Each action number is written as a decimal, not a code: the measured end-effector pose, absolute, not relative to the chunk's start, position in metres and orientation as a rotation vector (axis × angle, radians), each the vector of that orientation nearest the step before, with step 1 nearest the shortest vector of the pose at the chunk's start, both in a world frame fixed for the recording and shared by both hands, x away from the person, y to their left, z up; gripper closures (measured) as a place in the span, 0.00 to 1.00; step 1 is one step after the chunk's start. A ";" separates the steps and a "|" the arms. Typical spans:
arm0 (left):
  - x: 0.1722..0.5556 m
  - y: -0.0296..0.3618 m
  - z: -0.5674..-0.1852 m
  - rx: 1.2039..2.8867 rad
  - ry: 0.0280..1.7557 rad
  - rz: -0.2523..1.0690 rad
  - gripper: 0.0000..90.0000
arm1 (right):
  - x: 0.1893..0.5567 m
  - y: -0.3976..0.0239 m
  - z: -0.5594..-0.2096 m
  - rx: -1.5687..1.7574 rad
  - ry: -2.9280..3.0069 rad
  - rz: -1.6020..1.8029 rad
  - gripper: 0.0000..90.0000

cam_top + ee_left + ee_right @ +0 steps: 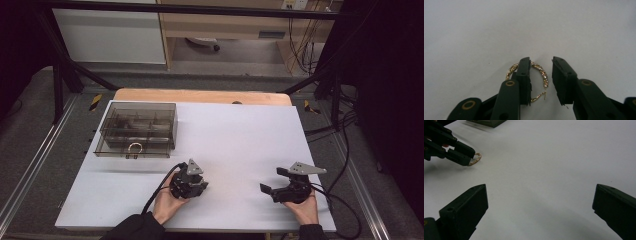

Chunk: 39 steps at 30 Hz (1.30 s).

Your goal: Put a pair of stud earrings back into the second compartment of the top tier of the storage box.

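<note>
No text, label, brand, number or sign can be read in any of the three views. At about one o'clock in the high view, a small grey plate (271, 34) on the pale wooden cabinet (220, 22) is too blurred to make out.

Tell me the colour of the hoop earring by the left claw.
Gold, with small clear stones; earring shows best in the left gripper view.
</note>
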<state>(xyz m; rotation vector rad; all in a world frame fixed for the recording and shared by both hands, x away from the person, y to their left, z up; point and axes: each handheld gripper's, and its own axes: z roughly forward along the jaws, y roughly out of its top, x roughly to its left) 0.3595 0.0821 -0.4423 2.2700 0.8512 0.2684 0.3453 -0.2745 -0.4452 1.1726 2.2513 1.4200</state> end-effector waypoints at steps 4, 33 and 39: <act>0.359 0.080 -0.445 2.277 0.850 0.266 0.80 | 0.345 -0.275 -0.445 1.176 2.251 1.419 0.01; 0.358 0.083 -0.441 2.259 0.857 0.253 0.95 | 0.345 -0.275 -0.445 1.176 2.250 1.421 0.01; 0.355 0.087 -0.429 2.241 0.841 0.256 0.95 | 0.345 -0.275 -0.445 1.177 2.250 1.422 0.01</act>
